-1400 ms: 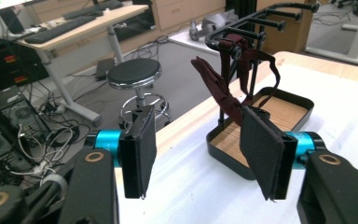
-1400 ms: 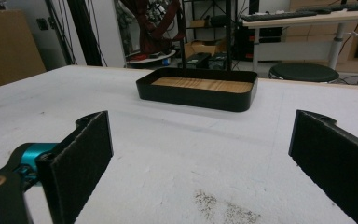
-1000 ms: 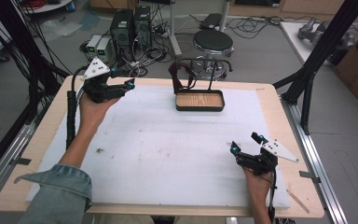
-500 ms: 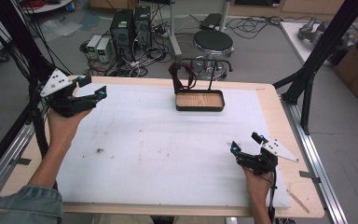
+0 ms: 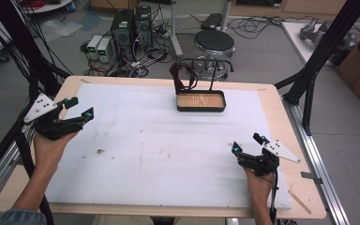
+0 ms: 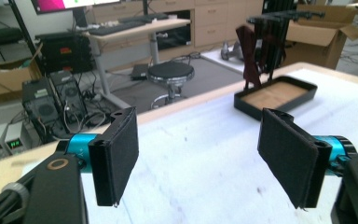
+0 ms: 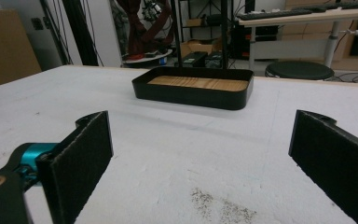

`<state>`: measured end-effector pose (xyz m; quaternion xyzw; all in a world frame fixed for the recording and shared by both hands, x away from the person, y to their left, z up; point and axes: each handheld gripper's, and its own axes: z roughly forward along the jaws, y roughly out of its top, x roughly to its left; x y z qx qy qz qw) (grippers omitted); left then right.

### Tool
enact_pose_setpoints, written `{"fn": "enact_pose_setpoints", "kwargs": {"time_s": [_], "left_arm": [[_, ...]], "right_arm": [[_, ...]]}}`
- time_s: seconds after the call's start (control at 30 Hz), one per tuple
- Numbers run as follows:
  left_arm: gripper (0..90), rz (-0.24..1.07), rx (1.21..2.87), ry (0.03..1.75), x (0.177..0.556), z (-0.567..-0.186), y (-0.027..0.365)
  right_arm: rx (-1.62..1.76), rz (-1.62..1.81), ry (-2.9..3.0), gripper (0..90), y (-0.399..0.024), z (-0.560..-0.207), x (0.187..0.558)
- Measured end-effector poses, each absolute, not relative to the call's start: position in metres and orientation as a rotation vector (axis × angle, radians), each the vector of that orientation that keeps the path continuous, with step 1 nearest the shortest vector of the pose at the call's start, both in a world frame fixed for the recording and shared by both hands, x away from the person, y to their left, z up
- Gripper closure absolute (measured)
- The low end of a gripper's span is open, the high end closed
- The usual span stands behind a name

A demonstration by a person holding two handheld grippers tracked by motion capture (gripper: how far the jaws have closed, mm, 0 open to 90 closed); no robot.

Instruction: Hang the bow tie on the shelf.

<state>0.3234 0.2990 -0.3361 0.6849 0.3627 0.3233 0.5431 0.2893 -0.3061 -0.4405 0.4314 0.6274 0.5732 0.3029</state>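
A black tray [image 5: 201,109] with a wooden floor sits at the far middle of the white mat; I also see the tray [image 6: 247,103] in the left gripper view and the tray [image 7: 191,98] in the right gripper view. Behind it a black stand carries a dark red strap [image 5: 180,79]. My left gripper [image 5: 81,107] hovers at the table's left edge. Its jaws have just been opening and hold nothing, as the left gripper [image 6: 203,156] shows in its own view. My right gripper [image 5: 247,143] rests at the front right, open and empty [image 7: 207,161].
The white foam mat [image 5: 168,150] covers most of the wooden table and has dark specks [image 5: 100,151] on it. Black frame posts [image 5: 316,70] stand at the table's corners. On the floor beyond are a round stool [image 5: 214,41], computer boxes [image 5: 130,26] and cables.
My left hand has moved left and nearer along the table's left edge, and its jaws stand wider. The right hand has stayed put.
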Motion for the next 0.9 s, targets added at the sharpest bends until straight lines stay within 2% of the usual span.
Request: {"fn": "enact_pose_setpoints", "kwargs": {"time_s": [0.3,0.63,0.9], "left_arm": [[26.5,0.771,1.68,0.883,0.3,-0.366,0.3],[23.0,0.736,1.704,0.956,0.291,-0.403,0.294],[23.0,0.745,1.718,0.968,0.291,-0.412,0.292]], "right_arm": [[1.145,1.517,1.662,5.1,-0.306,-0.441,0.289],[1.144,1.518,1.662,5.1,-0.306,-0.441,0.289],[1.144,1.517,1.662,5.1,-0.306,-0.441,0.289]]}}
